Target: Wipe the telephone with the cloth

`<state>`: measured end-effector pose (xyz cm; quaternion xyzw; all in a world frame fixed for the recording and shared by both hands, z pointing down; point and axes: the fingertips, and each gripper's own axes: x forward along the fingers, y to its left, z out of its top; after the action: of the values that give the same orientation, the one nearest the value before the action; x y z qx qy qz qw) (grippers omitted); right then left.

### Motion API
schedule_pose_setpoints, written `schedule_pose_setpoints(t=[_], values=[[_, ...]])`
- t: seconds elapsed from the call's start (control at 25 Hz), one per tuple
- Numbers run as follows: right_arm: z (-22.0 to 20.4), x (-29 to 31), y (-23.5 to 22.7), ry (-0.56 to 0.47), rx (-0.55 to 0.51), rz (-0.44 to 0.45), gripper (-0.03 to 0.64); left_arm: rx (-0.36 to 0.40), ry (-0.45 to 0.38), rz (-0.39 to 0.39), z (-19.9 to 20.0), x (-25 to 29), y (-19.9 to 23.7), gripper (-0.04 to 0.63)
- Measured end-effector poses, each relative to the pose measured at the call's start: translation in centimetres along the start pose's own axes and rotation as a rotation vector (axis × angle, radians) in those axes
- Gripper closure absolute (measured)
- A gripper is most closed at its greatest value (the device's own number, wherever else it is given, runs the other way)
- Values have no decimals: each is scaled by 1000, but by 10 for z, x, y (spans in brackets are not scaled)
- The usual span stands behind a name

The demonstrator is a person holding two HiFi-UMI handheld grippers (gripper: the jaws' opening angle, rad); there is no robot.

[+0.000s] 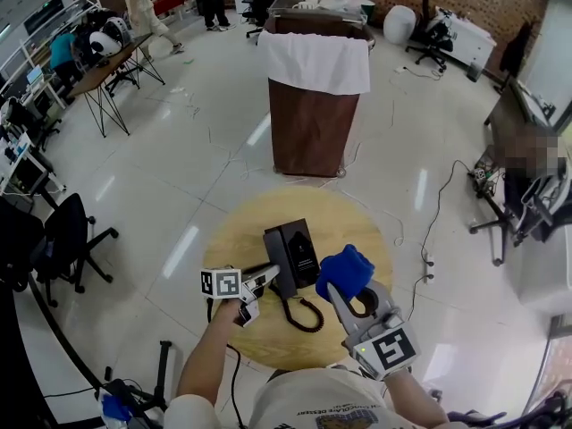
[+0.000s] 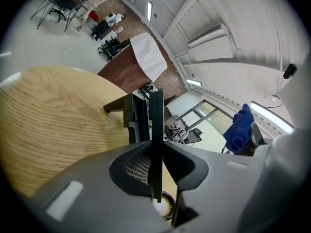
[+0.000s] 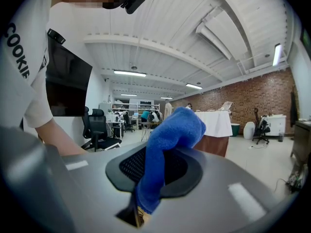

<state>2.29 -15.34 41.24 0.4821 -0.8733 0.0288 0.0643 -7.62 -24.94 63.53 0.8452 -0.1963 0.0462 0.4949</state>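
A black telephone [image 1: 293,253] stands tilted up off the round wooden table [image 1: 259,217], its coiled cord [image 1: 302,314] lying on the top in front. My left gripper [image 1: 271,273] is shut on the telephone's left edge. In the left gripper view that thin black edge [image 2: 155,130] runs straight up between the jaws, above the table [image 2: 53,115]. My right gripper [image 1: 344,291] is shut on a bunched blue cloth [image 1: 345,270], just right of the telephone and close to its side. In the right gripper view the cloth [image 3: 167,147] bulges up out of the jaws.
Behind the table stands a brown lectern [image 1: 310,119] draped with a white cloth. A black office chair [image 1: 64,238] is at the left, and cables [image 1: 429,231] trail over the floor at the right. Desks and people stand far back left.
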Motion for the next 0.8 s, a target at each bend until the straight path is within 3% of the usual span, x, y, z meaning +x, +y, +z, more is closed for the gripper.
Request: schedule_pose_setpoints(t=[0.52,0.8], values=[[-13,8,7,48,9,1,557,-107,-21,-28,3,18,25,534],[-17,11,9,66,6,8,557,-120,-30,-11,3,21,31,527]])
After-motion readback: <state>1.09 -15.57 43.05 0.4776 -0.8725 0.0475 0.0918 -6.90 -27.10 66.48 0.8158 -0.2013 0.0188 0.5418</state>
